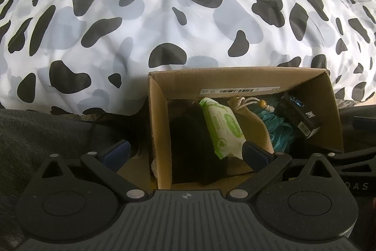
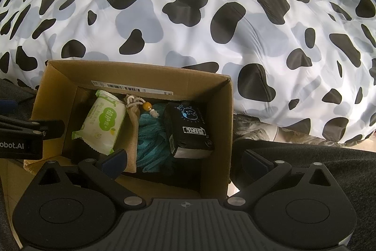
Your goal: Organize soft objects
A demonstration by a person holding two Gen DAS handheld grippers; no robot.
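An open cardboard box [image 2: 218, 114] stands at the near edge of a bed covered by a cow-print duvet [image 2: 188, 27], and serves as the landmark here. Inside it, against the left wall, lies a green-and-white wipes pack [image 2: 103, 121], tilted. Just right of the pack lies a tan drawstring pouch [image 2: 131, 131] with a bead on its cord. Right of the pouch sits a teal mesh puff [image 2: 150, 140], and a black tissue pack [image 2: 188, 131] leans on the puff by the right wall. A barcode label [image 2: 131, 88] runs along the box's far inner wall.

The left hand-held gripper [image 1: 185, 152] hovers over the box's near left corner, jaws spread wide and empty, one finger outside the left wall, the other above the wipes pack's near end. The right hand-held gripper [image 2: 185, 159] hovers over the box's near right side, also wide open and holding nothing, its fingers straddling the right wall. Dark grey fabric [image 2: 305, 157] lies on both sides of the box.
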